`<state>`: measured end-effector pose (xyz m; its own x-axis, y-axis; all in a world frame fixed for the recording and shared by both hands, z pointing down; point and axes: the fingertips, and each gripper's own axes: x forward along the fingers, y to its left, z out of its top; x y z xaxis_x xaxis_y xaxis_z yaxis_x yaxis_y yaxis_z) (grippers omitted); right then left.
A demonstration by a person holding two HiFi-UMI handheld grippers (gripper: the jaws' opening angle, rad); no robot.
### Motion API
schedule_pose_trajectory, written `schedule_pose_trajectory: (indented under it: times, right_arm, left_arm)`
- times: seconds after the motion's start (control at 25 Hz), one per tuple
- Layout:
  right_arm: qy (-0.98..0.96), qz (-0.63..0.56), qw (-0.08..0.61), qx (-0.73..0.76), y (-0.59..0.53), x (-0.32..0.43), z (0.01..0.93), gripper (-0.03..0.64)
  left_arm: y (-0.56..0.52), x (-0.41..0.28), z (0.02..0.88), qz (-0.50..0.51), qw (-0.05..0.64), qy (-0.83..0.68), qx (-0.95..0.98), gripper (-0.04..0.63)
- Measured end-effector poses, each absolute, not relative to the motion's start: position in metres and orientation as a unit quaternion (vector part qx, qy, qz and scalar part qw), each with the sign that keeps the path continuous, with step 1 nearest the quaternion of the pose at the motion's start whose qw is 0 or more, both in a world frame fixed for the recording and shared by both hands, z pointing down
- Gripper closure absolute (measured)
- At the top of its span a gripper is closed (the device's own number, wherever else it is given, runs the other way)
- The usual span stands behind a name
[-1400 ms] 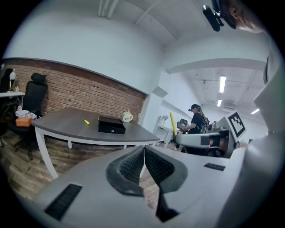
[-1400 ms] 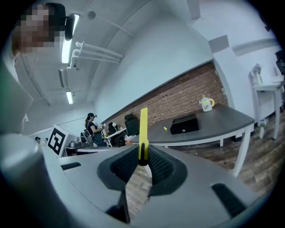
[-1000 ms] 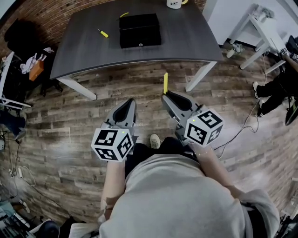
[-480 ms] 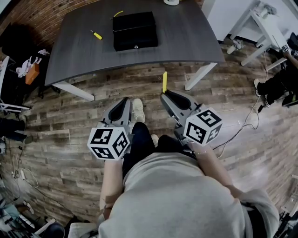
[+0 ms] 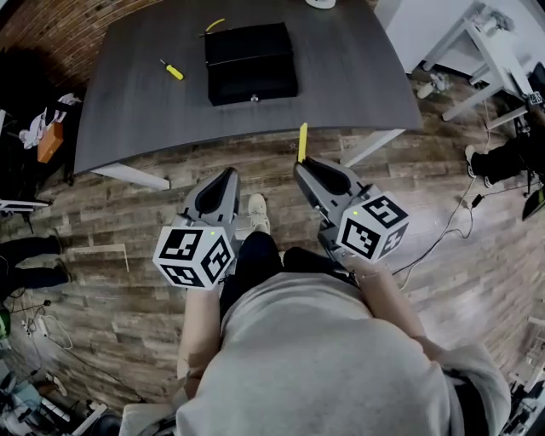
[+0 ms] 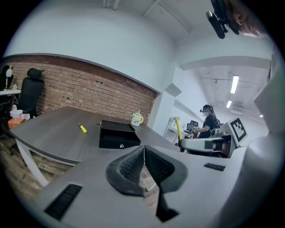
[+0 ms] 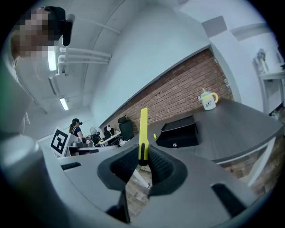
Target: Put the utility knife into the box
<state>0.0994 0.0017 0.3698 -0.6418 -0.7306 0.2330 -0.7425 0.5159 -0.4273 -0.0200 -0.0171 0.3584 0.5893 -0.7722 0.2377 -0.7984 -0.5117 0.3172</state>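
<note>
My right gripper [image 5: 304,166] is shut on a yellow utility knife [image 5: 302,141], which sticks up past the jaw tips [image 7: 143,129]. It hangs over the wooden floor just short of the table's near edge. The black box [image 5: 250,63] sits closed on the dark grey table [image 5: 145,102], with a small latch on its front [image 7: 179,132]. My left gripper [image 5: 223,179] is shut with nothing between its pads [image 6: 143,162], beside the right one and also short of the table. In the left gripper view the box [image 6: 118,136] lies ahead on the tabletop.
A yellow-handled screwdriver [image 5: 171,71] lies left of the box, and a thin yellow piece [image 5: 215,25] lies behind it. A mug [image 7: 207,99] stands at the table's far edge. White table legs [image 5: 128,176] flank the front. Another person [image 6: 208,124] stands off to the right.
The table and box have drawn nearer and lower in the head view as the person walks forward. Both grippers keep their hold and spacing.
</note>
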Motion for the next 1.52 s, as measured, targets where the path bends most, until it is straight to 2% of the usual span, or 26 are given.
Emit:
schedule_pose_trajectory:
  times: [0.6,1.52]
  right_arm:
    - [-0.867,0.253,0.017,0.429,-0.128,0.06,0.363,0.545]
    - [-0.856,0.268,0.058,0.437,-0.208,0.068,0.38,0.545]
  left_arm:
    - [-0.145,-0.052,0.354,0.033,0.208,-0.429,0.878,0.572]
    - [-0.215,-0.054,0.388,0.037,0.257,-0.426,0.867,0.572]
